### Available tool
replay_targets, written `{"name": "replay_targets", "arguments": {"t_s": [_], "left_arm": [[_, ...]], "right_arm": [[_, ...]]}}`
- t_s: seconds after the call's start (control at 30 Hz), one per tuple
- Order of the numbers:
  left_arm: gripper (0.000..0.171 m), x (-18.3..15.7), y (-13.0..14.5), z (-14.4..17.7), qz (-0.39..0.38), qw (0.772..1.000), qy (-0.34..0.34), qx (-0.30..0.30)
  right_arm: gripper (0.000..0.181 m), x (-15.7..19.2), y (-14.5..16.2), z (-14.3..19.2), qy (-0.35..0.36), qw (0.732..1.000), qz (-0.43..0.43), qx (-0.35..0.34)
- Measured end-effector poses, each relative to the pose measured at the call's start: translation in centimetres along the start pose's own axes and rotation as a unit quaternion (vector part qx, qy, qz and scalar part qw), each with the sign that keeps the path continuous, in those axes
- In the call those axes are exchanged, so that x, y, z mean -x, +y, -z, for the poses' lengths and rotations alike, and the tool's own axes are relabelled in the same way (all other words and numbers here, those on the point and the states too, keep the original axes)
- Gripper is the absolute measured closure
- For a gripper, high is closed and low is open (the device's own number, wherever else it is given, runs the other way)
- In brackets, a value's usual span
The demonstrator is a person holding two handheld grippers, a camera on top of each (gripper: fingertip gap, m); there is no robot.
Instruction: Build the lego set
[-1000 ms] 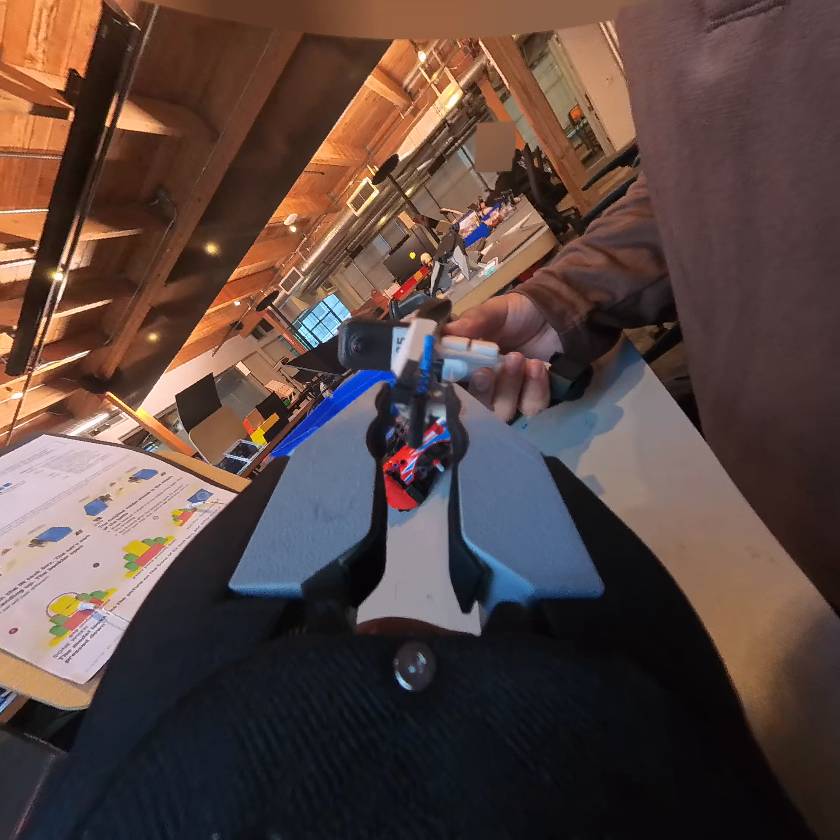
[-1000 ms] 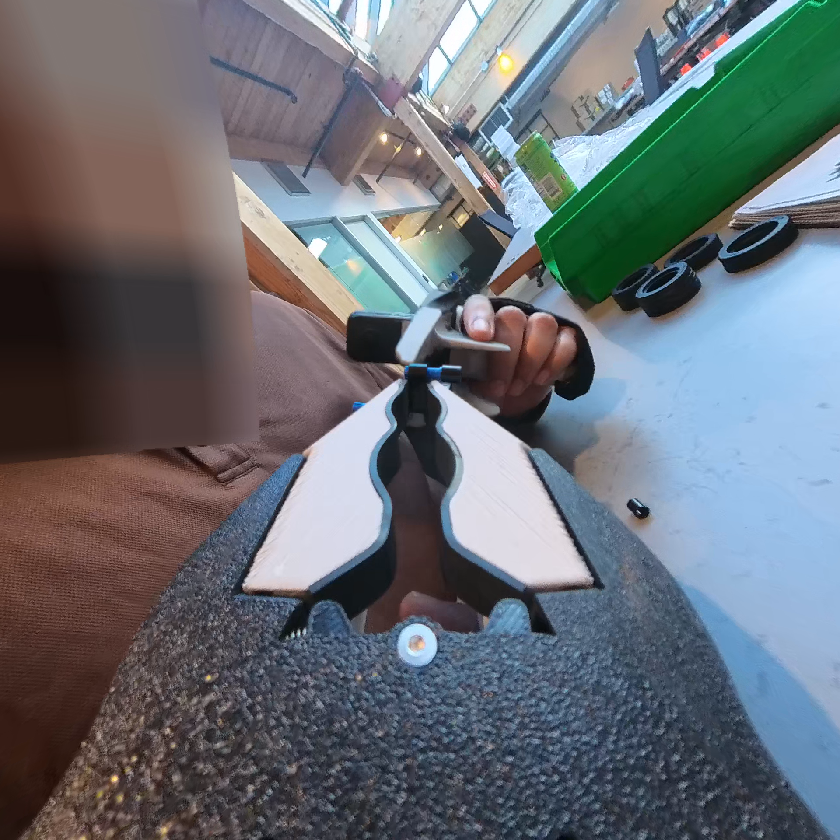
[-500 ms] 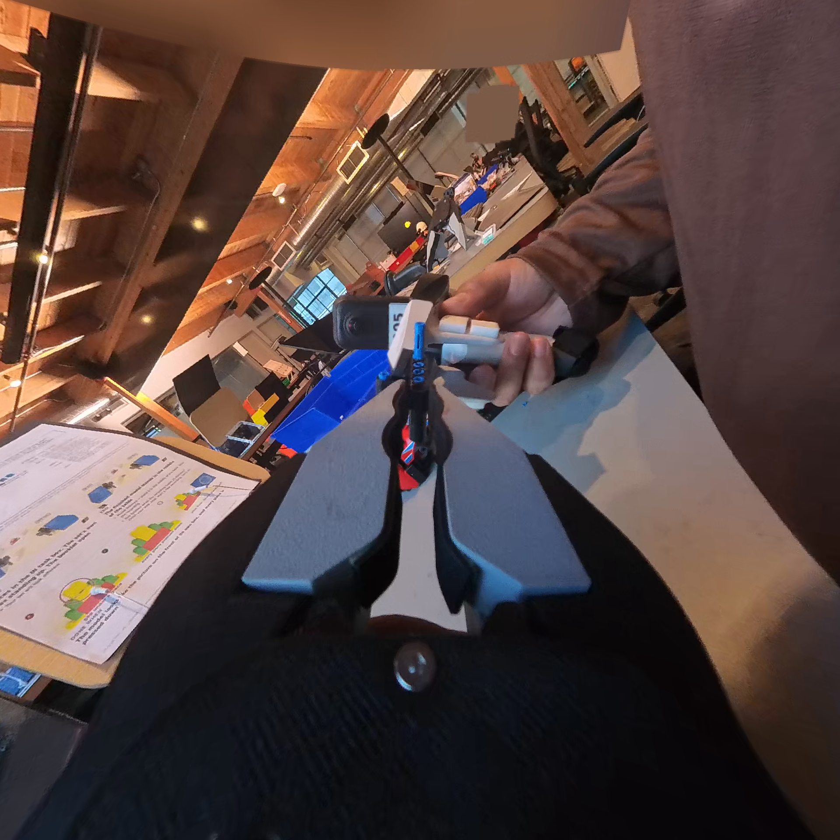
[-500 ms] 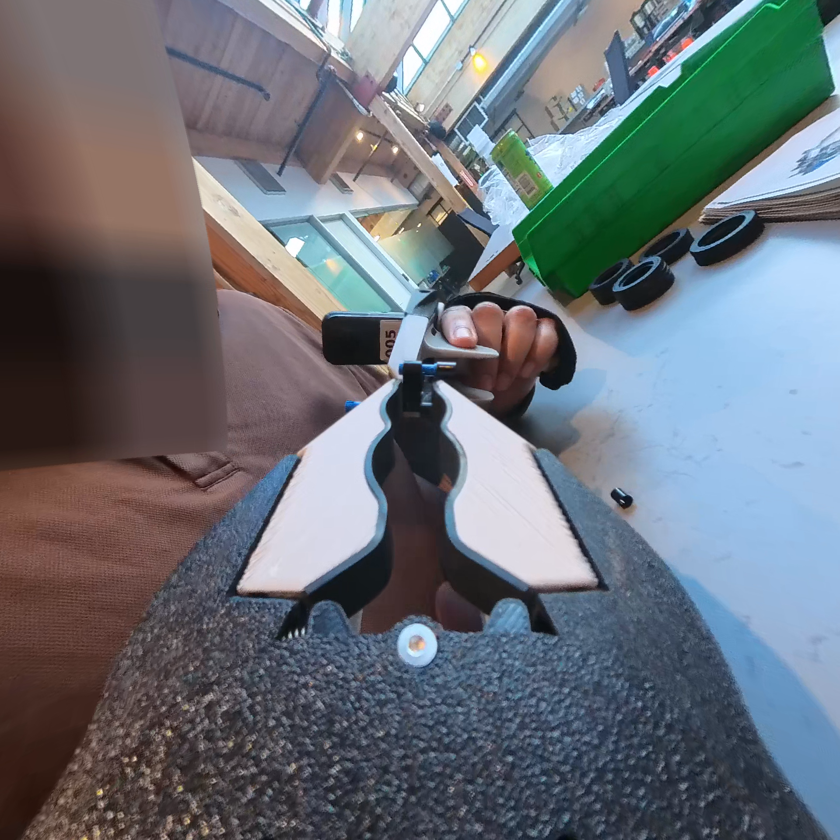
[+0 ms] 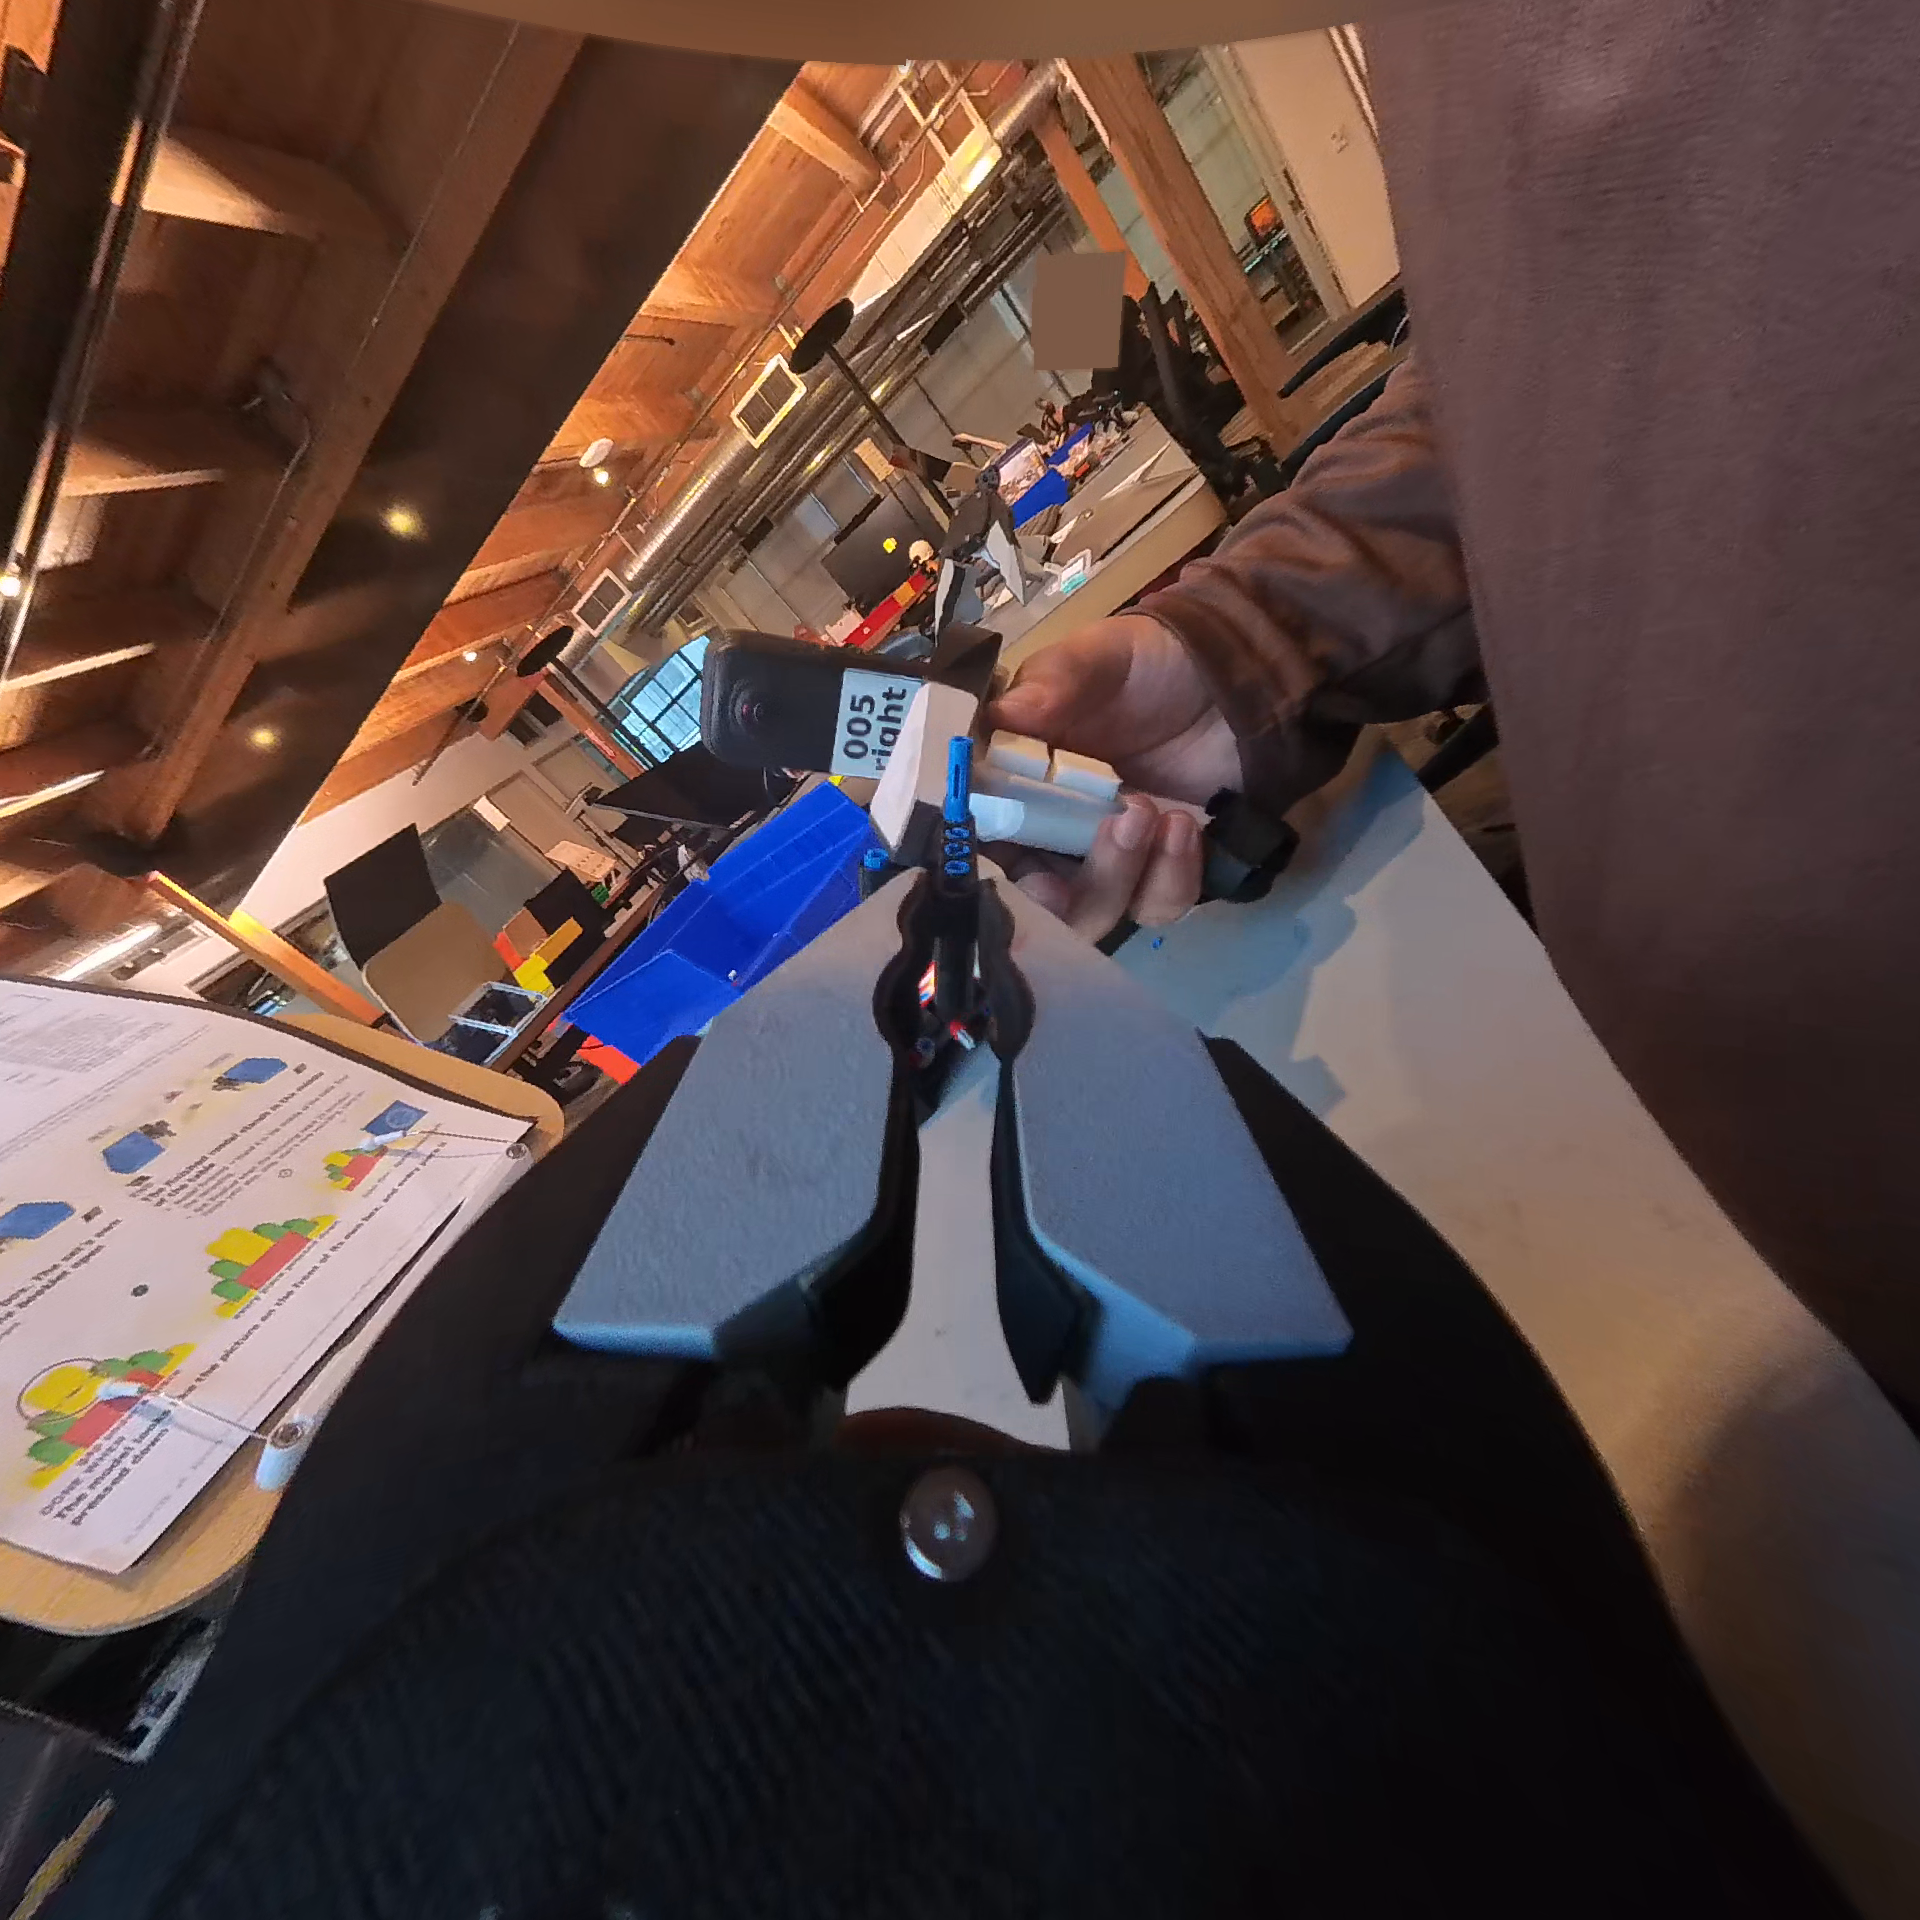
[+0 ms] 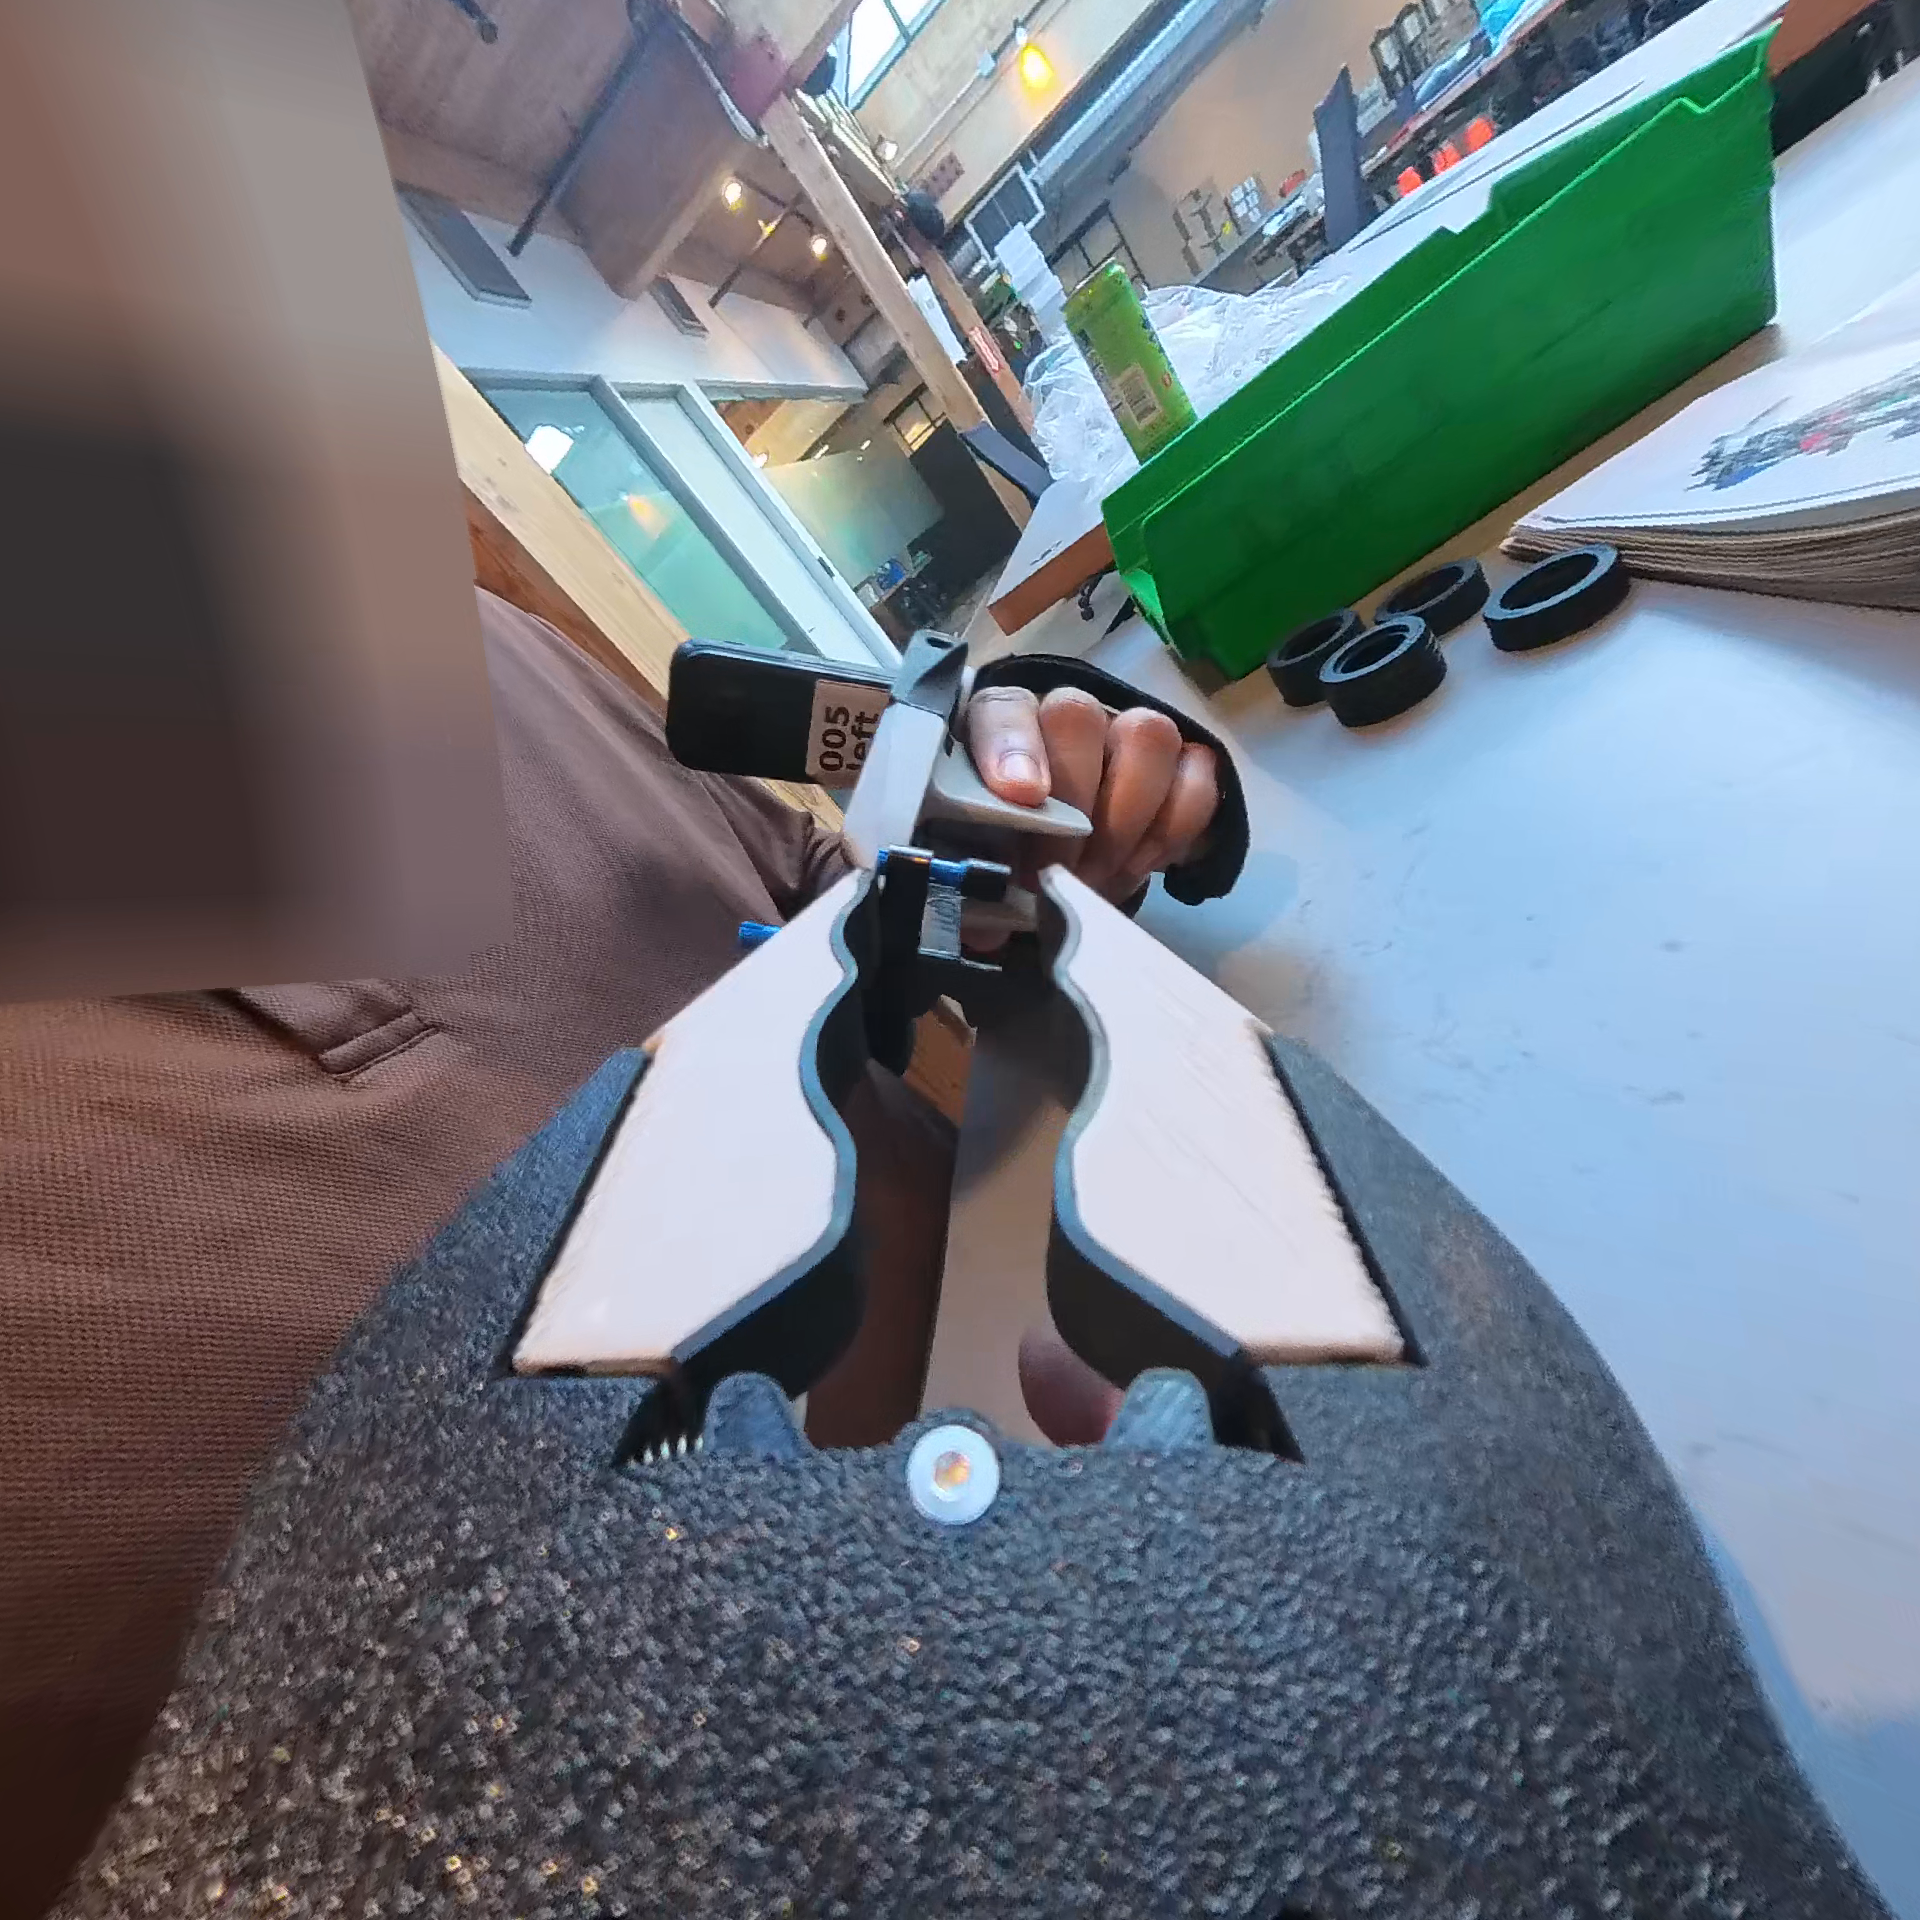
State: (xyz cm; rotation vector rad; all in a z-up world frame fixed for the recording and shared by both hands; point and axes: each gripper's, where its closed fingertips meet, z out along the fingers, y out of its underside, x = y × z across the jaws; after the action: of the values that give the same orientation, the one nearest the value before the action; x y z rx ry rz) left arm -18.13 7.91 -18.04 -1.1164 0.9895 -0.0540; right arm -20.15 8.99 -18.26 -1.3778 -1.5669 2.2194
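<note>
My left gripper [image 5: 951,920] has grey fingers and is shut on a small lego assembly [image 5: 948,1003], black with red, blue and white parts. A blue axle [image 5: 958,774] sticks up past its tips. In the right wrist view the same assembly shows as a black beam with blue pins [image 6: 902,940]. It sits between the tan fingers of my right gripper [image 6: 956,888], which is open. The beam is close to the left finger and there is a gap to the right one. Both grippers are held above the white table [image 6: 1558,935], tip to tip.
Several black tyres [image 6: 1382,660] lie by a green bin [image 6: 1455,416], with a booklet [image 6: 1818,499] and a green can [image 6: 1127,353] nearby. A printed instruction sheet on a board [image 5: 208,1247] and a blue bin [image 5: 748,935] are at the left. The person's brown-clad torso is close. Left and right tips are no more than a few centimetres apart.
My left gripper has closed on the lego assembly, which showed wider between its fingers before. My right gripper, nearly shut on the black beam earlier, has opened.
</note>
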Motion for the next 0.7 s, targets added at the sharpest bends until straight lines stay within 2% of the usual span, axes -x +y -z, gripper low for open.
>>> {"name": "replay_targets", "arguments": {"t_s": [0.03,0.2,0.37,0.53,0.7], "left_arm": [[0.166,-0.03,0.01,0.01,0.002,1.000,0.002,0.000],[0.166,-0.12,0.11,0.13,0.026,1.000,0.012,0.001],[0.165,0.07,0.13,0.35,0.080,0.997,0.020,-0.003],[0.165,-0.06,0.18,0.38,0.095,0.995,0.026,-0.004],[0.164,0.07,0.62,0.38,0.117,0.993,0.029,0.002]], "right_arm": [[0.157,0.23,0.00,-0.02,-0.003,1.000,0.008,0.001],[0.158,0.38,0.00,-0.05,0.023,0.997,0.067,0.009],[0.160,0.58,-0.36,-0.29,0.051,0.990,0.132,-0.005],[0.163,0.81,-0.07,-0.42,0.047,0.989,0.137,-0.014],[0.166,0.68,-0.12,-0.38,0.076,0.982,0.174,-0.006]]}}
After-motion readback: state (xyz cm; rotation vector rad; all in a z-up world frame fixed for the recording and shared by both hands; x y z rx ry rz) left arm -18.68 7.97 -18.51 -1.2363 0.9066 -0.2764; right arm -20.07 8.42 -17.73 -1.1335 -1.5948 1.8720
